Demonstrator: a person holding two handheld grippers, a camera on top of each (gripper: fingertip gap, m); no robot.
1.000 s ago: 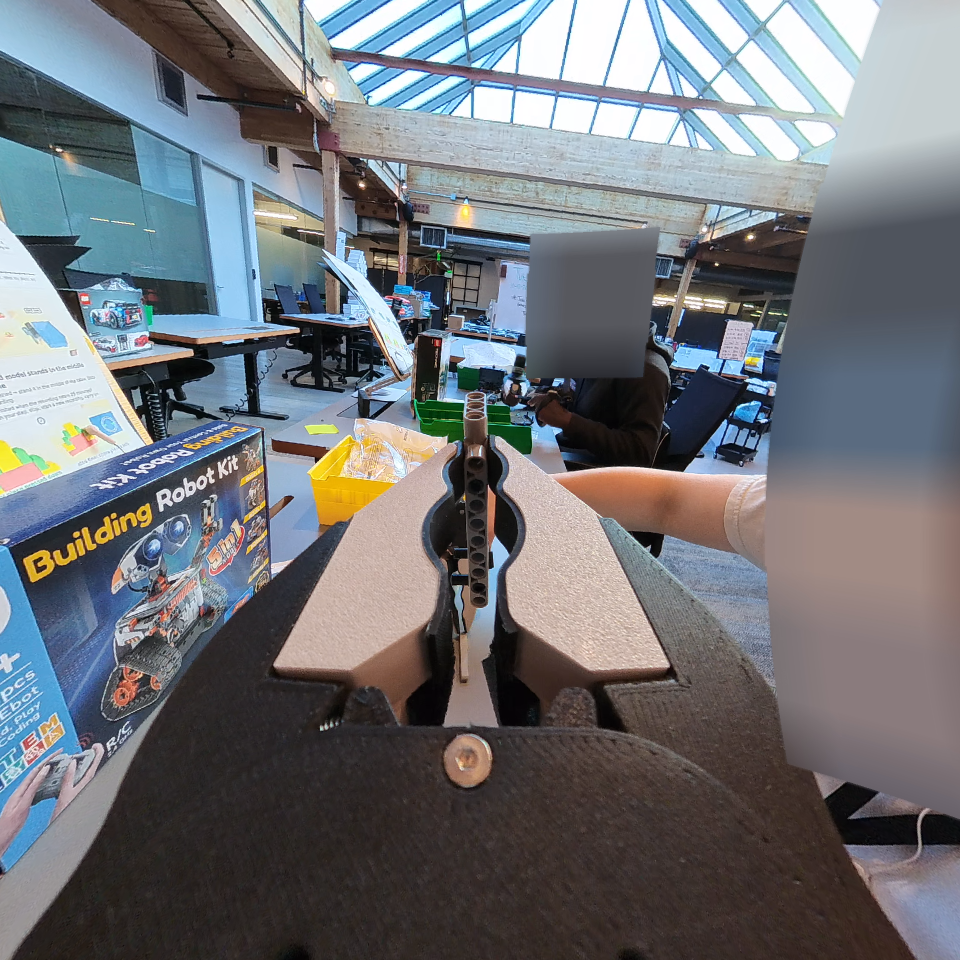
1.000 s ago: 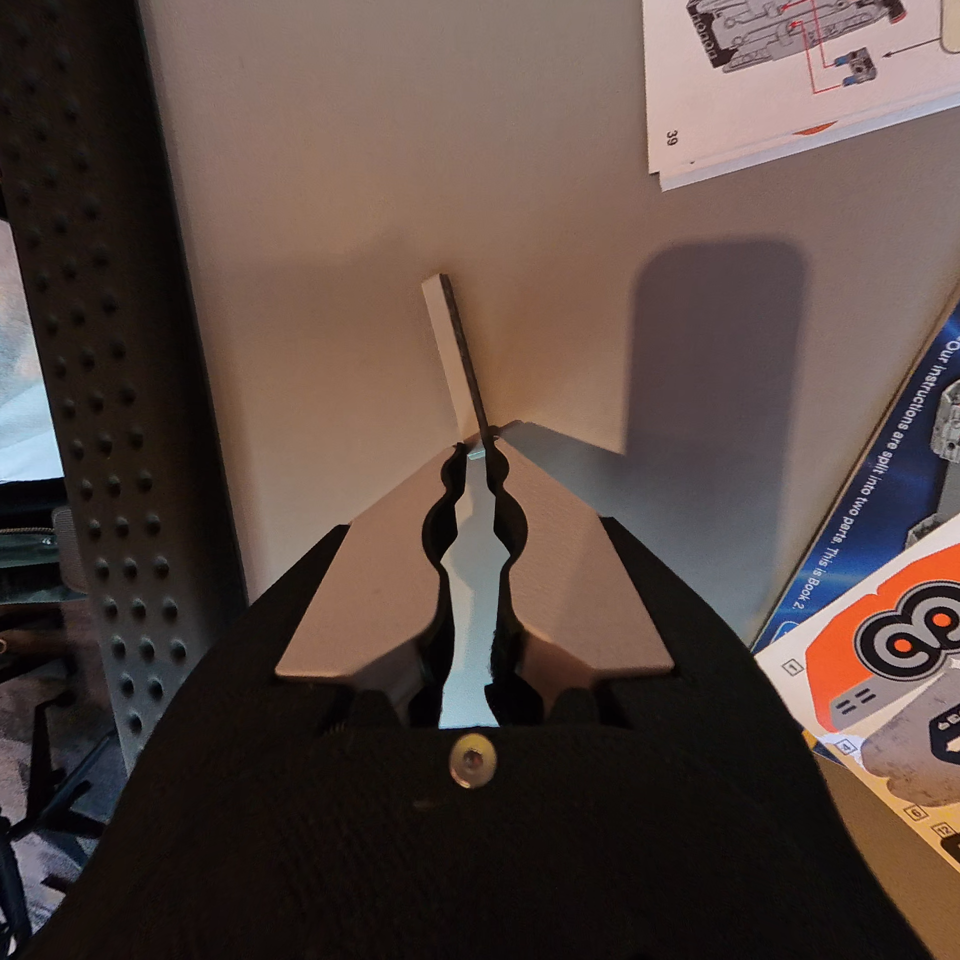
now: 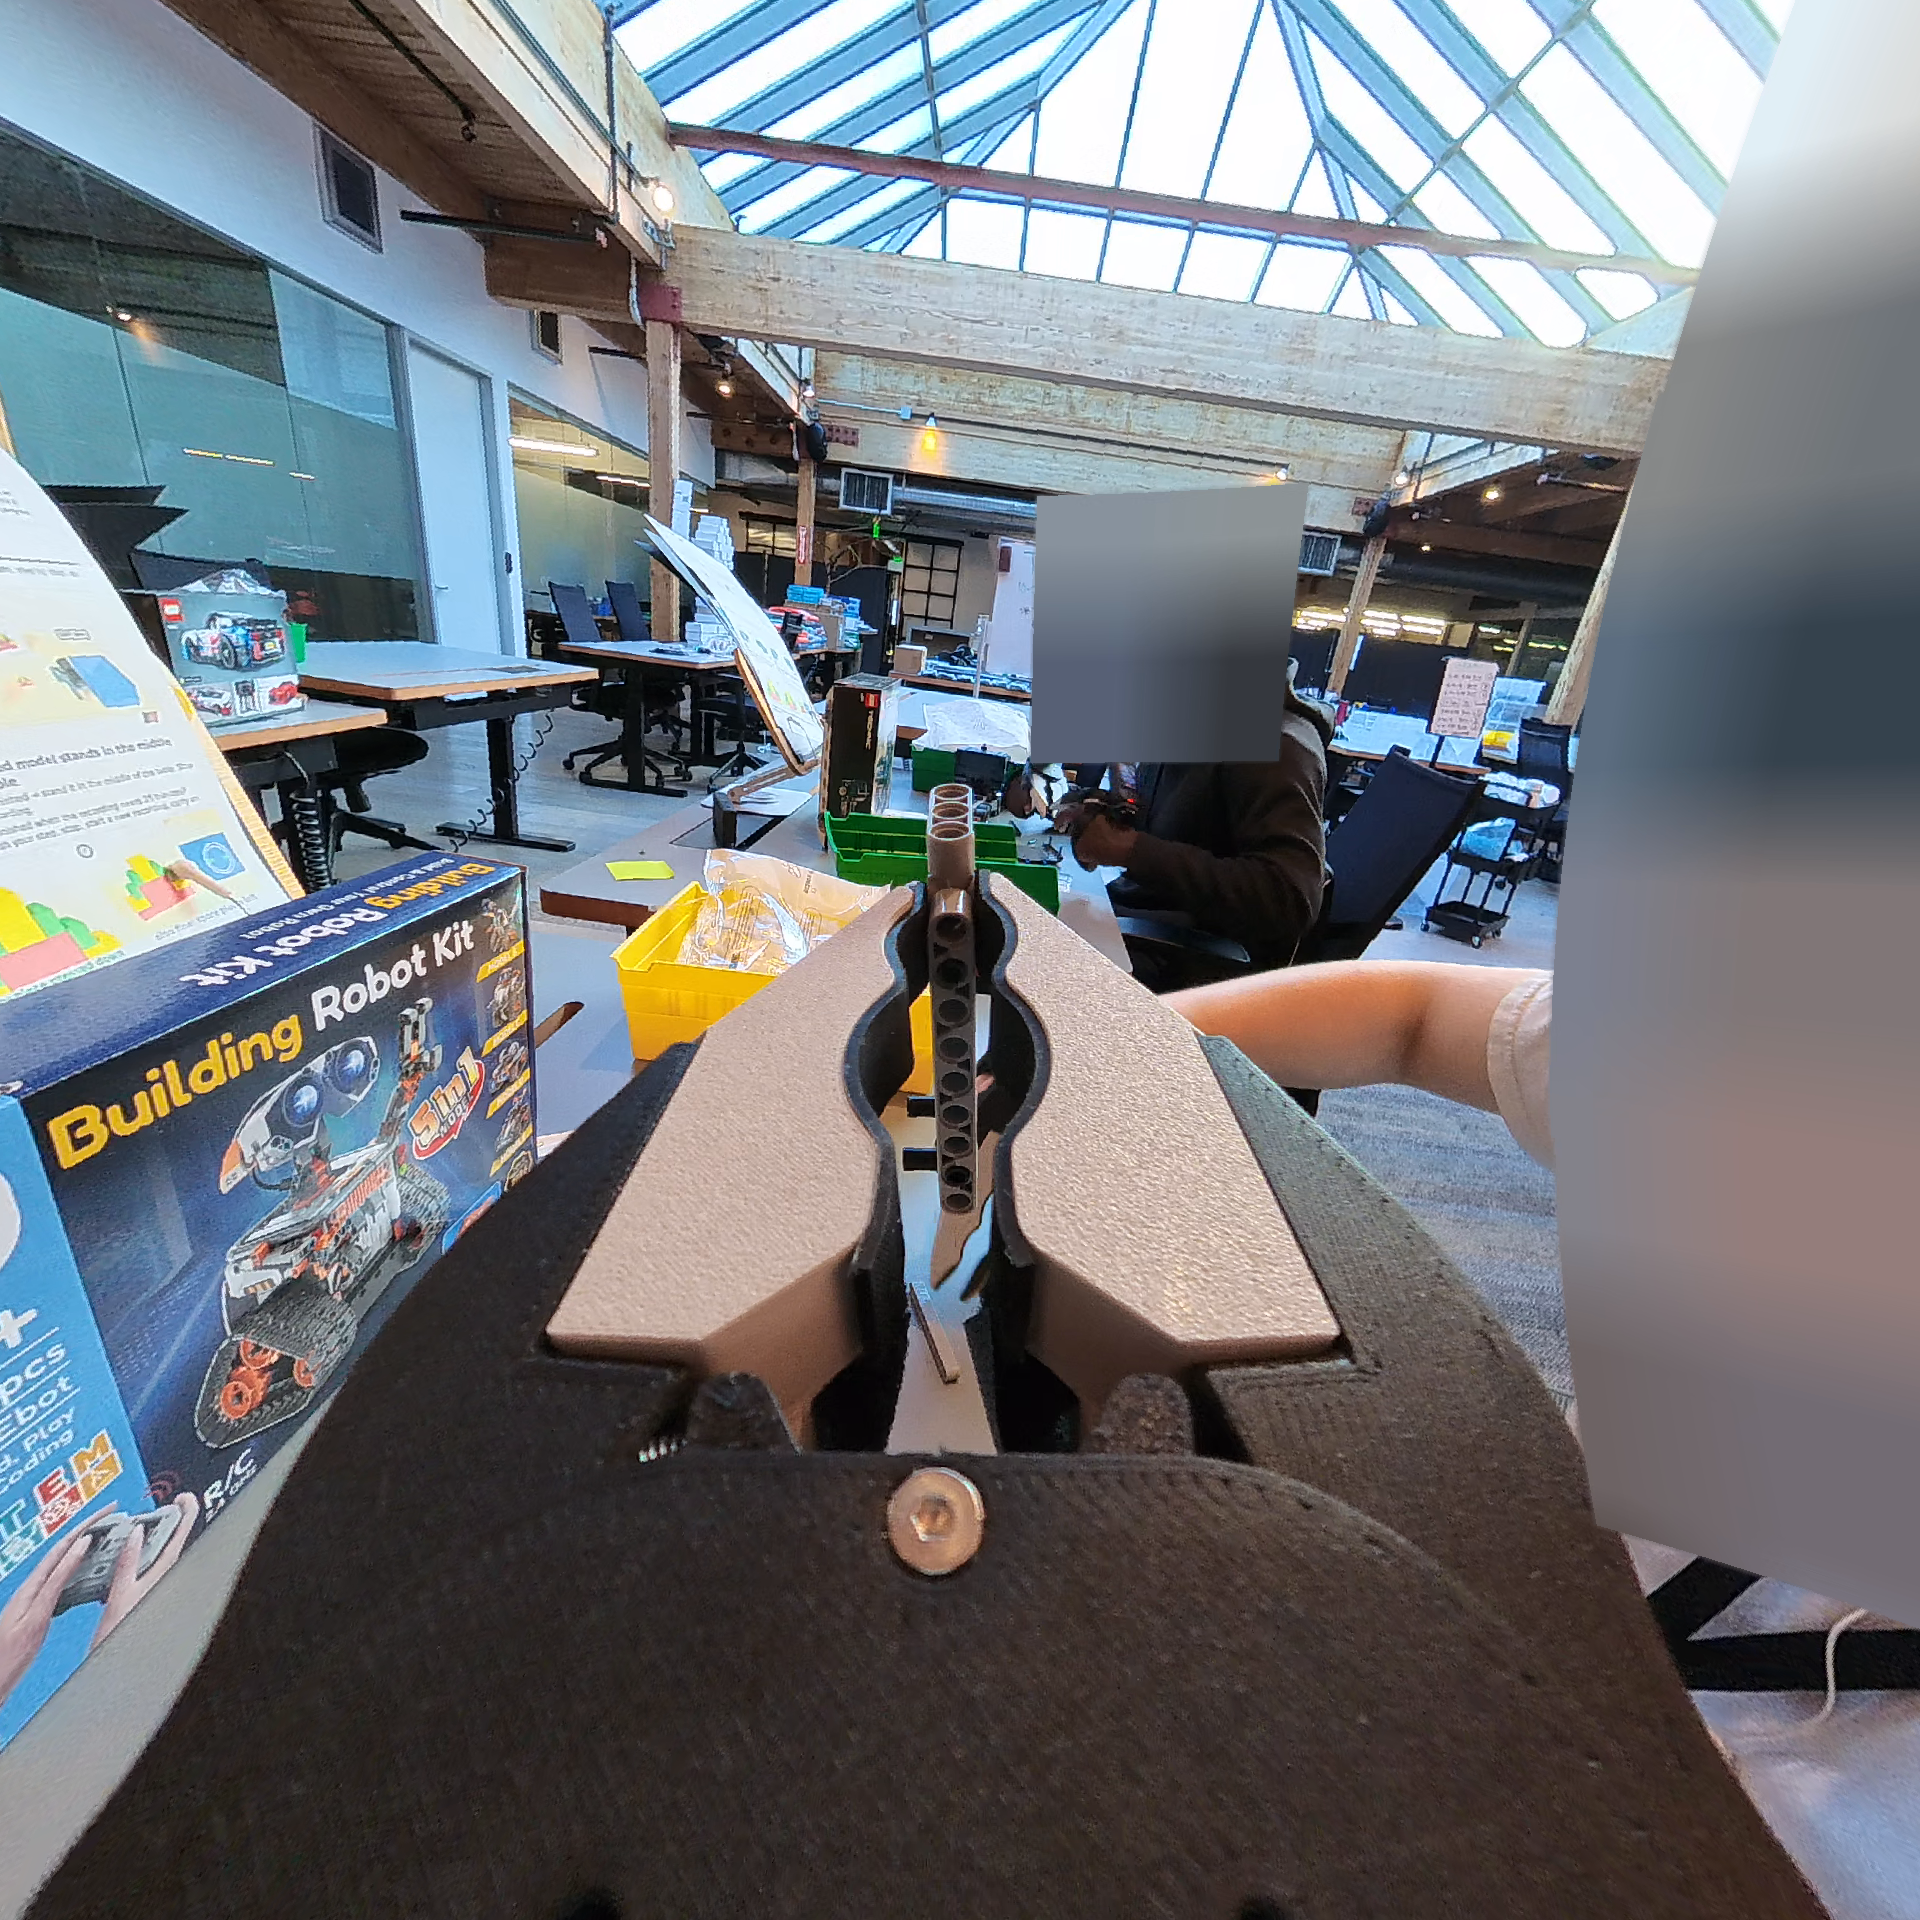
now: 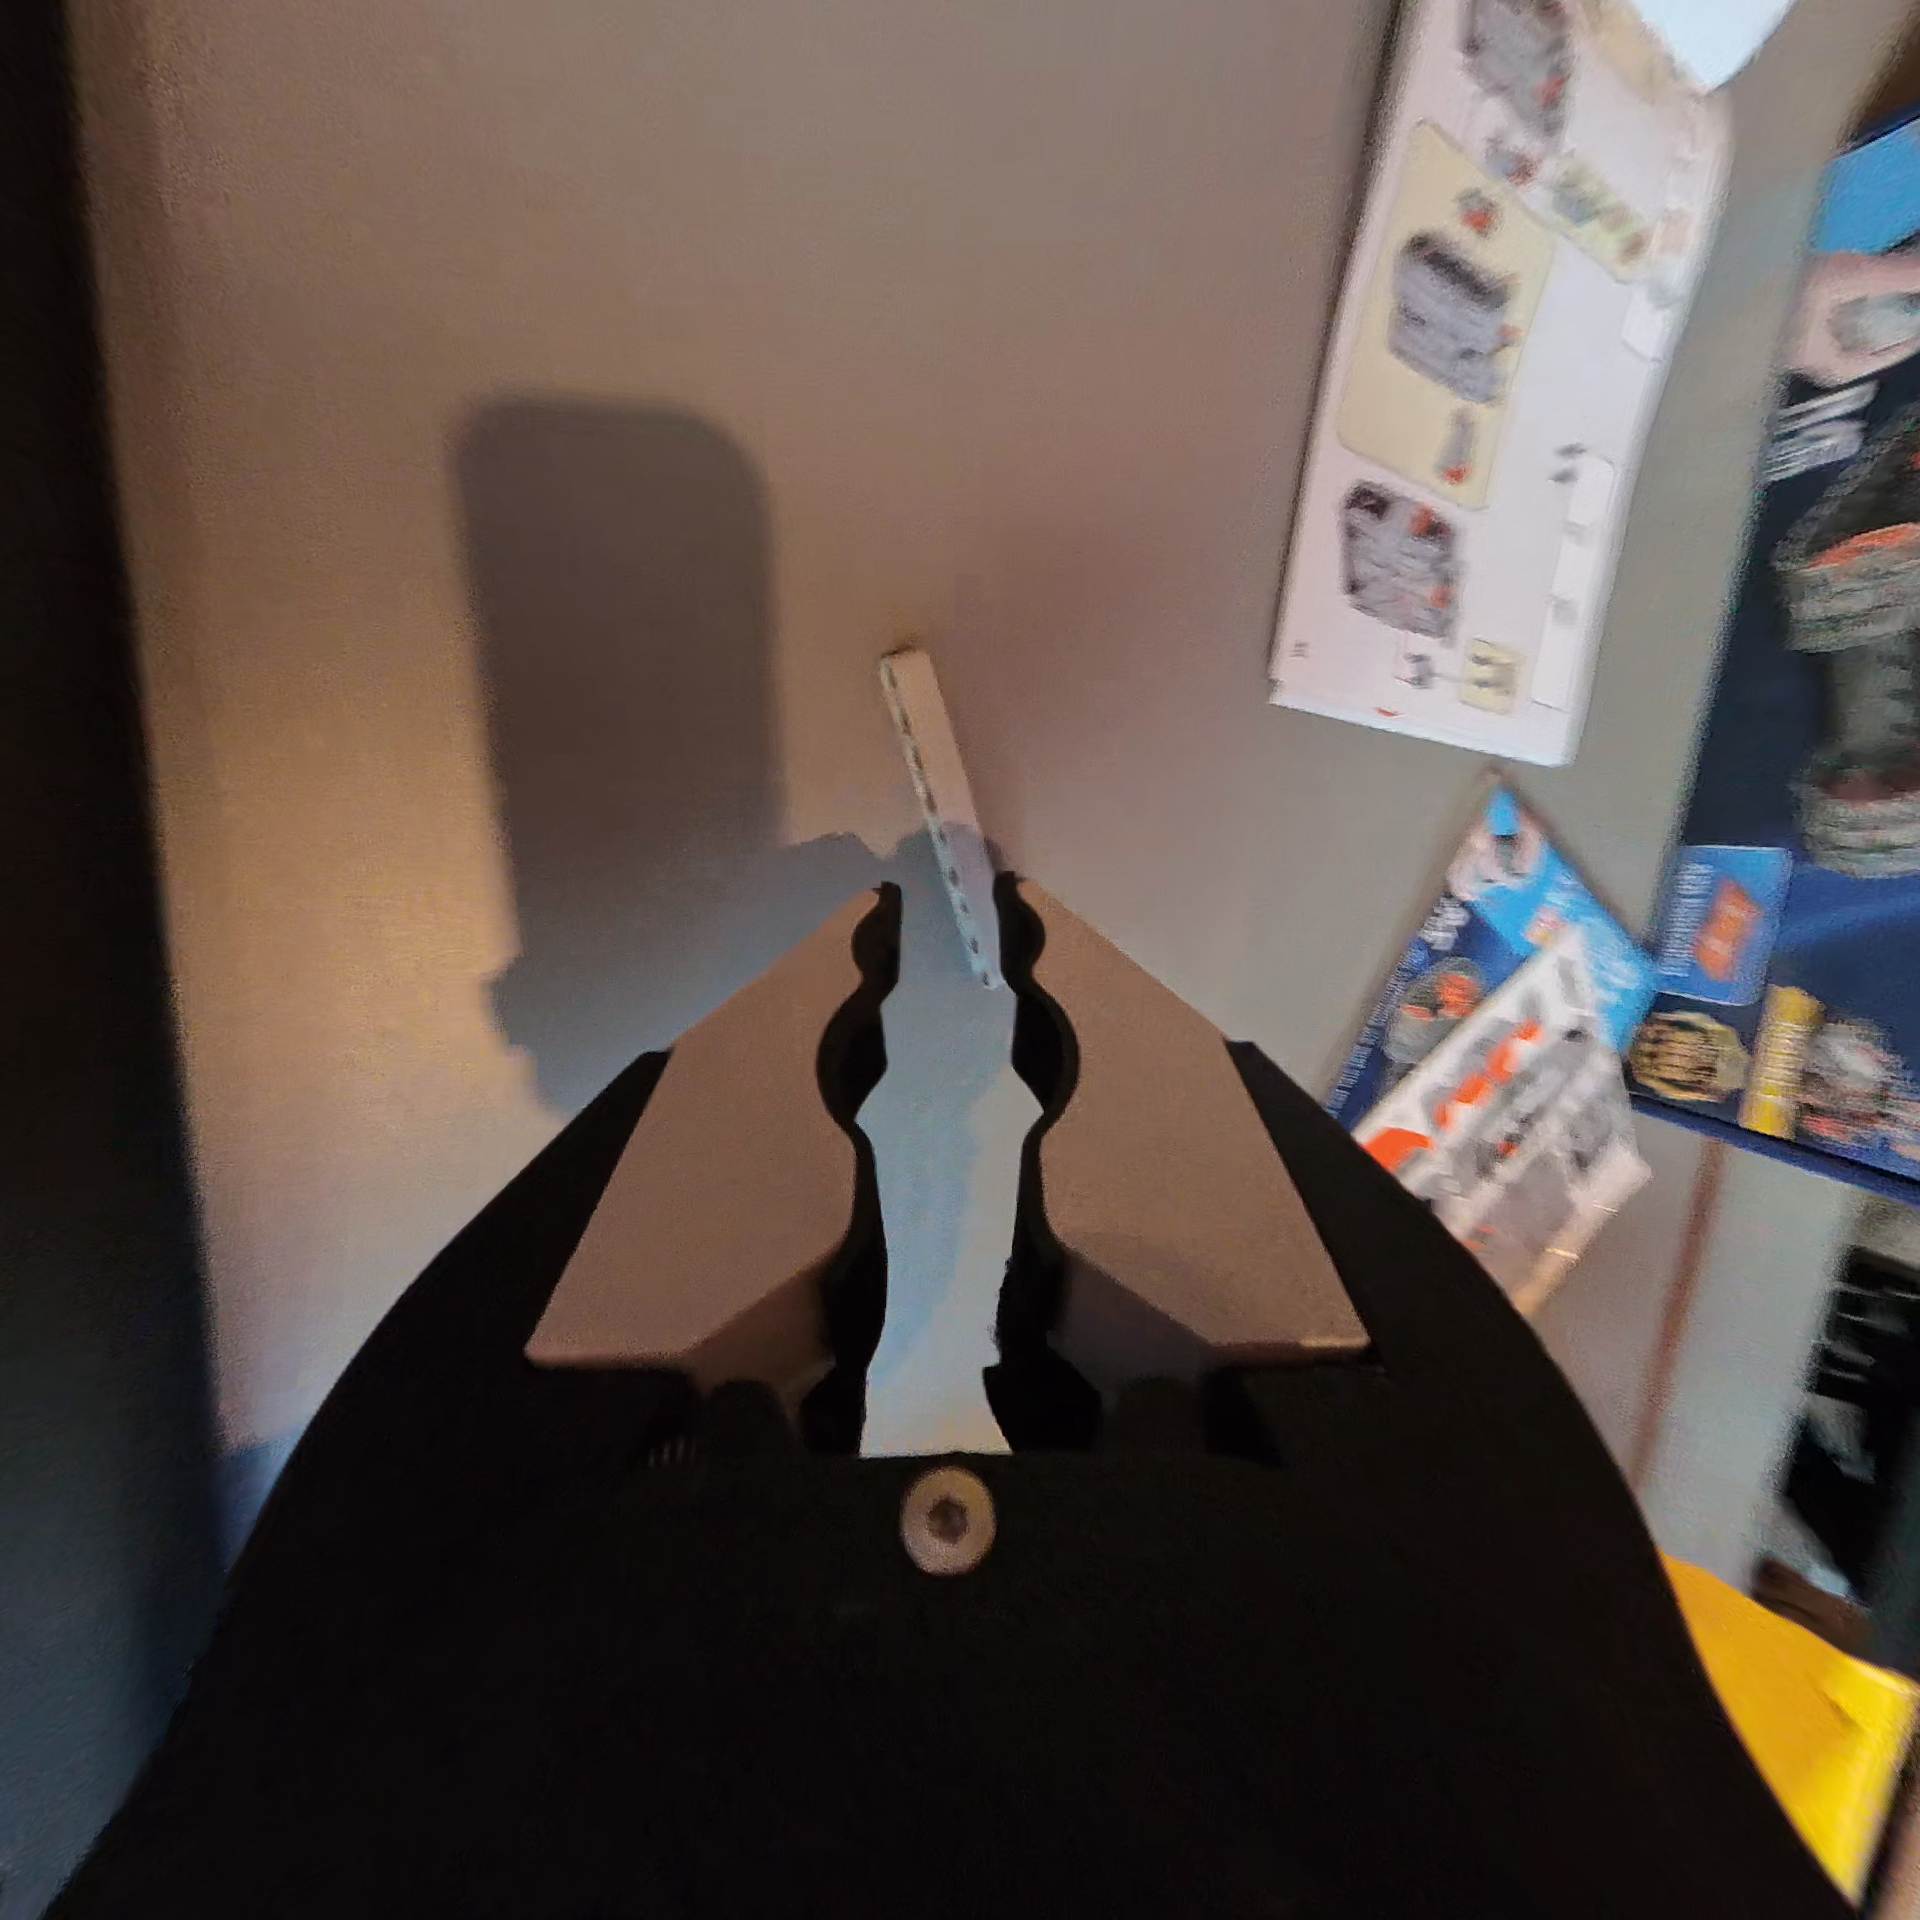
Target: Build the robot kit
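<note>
My left gripper (image 3: pixel 951 896) is shut on a dark grey beam with holes (image 3: pixel 953 1039), held upright with its top end poking out above the fingertips. In the right wrist view my right gripper (image 4: pixel 948 885) is open, pointing down at the grey table (image 4: pixel 1039 312). A thin white beam with holes (image 4: pixel 935 800) lies on the table, its near end between the open fingertips, close to the right finger. The beam looks free of both fingers. The right wrist view is motion-blurred.
A blue robot-kit box (image 3: pixel 260 1143) stands left of the left gripper, a yellow bin (image 3: pixel 675 977) behind it. A person's forearm (image 3: pixel 1351 1018) reaches in from the right. In the right wrist view an instruction sheet (image 4: pixel 1486 416), booklets (image 4: pixel 1496 1039) and the blue box (image 4: pixel 1849 727) lie to the right. There is about 40 cm between the tips of the two grippers.
My right gripper was shut on the white beam; its fingers have opened and the beam now lies on the table. The right view has shifted. The left gripper still holds the dark beam.
</note>
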